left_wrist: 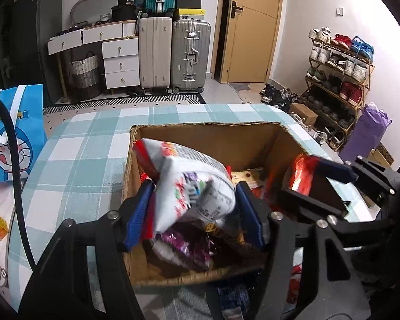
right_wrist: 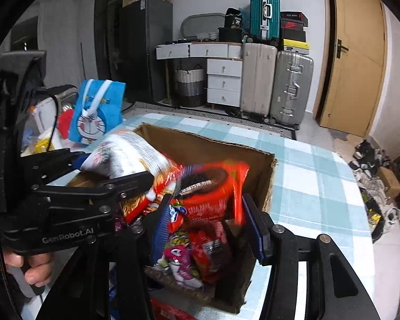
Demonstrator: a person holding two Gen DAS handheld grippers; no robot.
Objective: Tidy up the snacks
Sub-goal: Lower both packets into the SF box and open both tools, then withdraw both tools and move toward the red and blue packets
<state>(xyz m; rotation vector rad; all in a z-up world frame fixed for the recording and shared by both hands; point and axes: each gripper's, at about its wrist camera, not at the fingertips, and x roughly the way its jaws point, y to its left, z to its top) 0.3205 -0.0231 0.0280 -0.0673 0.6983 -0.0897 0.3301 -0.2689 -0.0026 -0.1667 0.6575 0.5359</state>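
Tools (left_wrist: 193,210) (right_wrist: 208,224) tilted down over box (left_wrist: 253,138)

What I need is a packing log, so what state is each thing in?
cardboard box: open-topped, partly filled with snacks
white snack bag: between the jaws of the left gripper, over the box, blurred
red snack bag: between the jaws of the right gripper, over the box, blurred
door: shut
blue gift bag: upright
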